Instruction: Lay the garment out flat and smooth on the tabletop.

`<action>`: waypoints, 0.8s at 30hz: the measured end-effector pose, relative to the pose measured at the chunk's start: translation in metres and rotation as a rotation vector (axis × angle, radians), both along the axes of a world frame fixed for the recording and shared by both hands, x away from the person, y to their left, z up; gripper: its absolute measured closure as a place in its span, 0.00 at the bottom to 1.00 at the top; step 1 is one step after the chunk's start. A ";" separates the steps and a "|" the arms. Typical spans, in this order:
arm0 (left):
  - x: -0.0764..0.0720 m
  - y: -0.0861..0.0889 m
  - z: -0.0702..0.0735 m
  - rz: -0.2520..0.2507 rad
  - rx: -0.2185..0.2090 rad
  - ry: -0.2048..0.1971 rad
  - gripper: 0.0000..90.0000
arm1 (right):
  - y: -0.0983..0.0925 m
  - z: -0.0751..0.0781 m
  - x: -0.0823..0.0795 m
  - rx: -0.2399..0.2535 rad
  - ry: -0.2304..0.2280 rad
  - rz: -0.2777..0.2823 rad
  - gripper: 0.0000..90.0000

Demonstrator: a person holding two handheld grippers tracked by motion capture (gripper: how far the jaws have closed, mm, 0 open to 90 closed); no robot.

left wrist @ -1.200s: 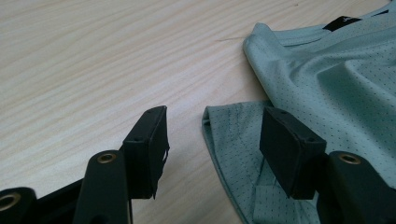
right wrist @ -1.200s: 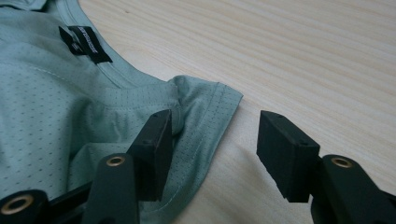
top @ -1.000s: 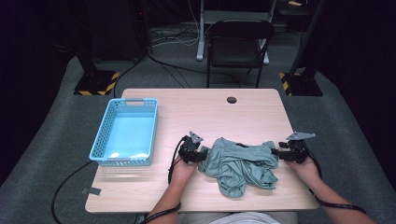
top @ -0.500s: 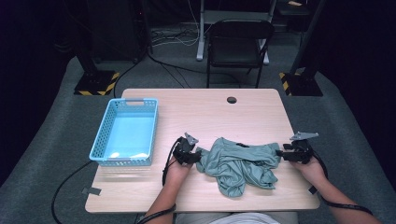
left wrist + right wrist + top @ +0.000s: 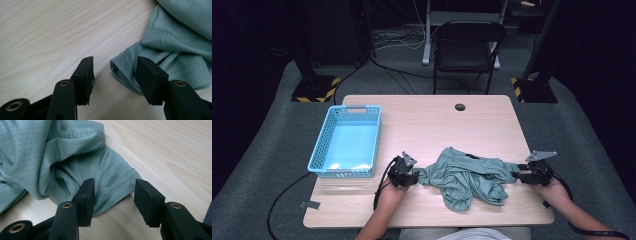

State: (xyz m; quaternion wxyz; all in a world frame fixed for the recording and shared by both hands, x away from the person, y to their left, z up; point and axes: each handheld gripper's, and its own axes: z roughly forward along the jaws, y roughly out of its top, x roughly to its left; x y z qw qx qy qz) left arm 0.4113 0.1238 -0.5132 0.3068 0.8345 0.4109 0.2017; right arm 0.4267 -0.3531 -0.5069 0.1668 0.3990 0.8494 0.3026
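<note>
On the worktop (image 5: 432,125), left to right:
Basket (image 5: 346,142): sitting at far left;
Left gripper (image 5: 113,72): jaws standing apart, just been closing around a shirt hem;
Shirt (image 5: 464,175): lying crumpled between both grippers;
Right gripper (image 5: 113,195): jaws apart, closing over the sleeve edge.
</note>
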 end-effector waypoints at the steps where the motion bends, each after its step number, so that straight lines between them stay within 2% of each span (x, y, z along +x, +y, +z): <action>1: -0.002 0.001 0.000 0.000 -0.004 0.002 0.54 | -0.001 0.000 -0.002 0.004 0.003 0.001 0.55; 8: -0.016 0.005 -0.001 -0.013 -0.041 0.028 0.58 | -0.005 -0.001 -0.017 0.027 0.024 0.009 0.56; 11: -0.024 0.005 0.000 -0.029 -0.052 0.060 0.60 | -0.006 -0.001 -0.024 0.034 0.035 0.024 0.56; 15: -0.032 0.003 0.004 -0.040 -0.029 0.101 0.60 | -0.005 0.002 -0.033 0.013 0.063 0.051 0.56; 16: -0.031 0.002 0.006 -0.042 -0.018 0.101 0.59 | -0.004 0.004 -0.034 0.010 0.059 0.052 0.55; 18: -0.027 0.000 0.011 -0.037 -0.007 0.062 0.55 | -0.003 0.010 -0.033 0.029 0.022 0.050 0.55; 19: -0.023 -0.001 0.014 -0.029 -0.020 0.047 0.54 | -0.003 0.014 -0.031 0.045 0.008 0.043 0.55; 21: -0.013 -0.004 0.022 -0.009 -0.067 0.042 0.51 | 0.000 0.022 -0.023 0.077 -0.006 0.037 0.54; 23: -0.002 -0.012 0.029 -0.012 -0.114 0.029 0.50 | 0.006 0.027 -0.016 0.103 -0.018 0.037 0.54; 24: 0.003 -0.017 0.032 -0.020 -0.124 0.023 0.50 | 0.009 0.029 -0.012 0.115 -0.024 0.039 0.54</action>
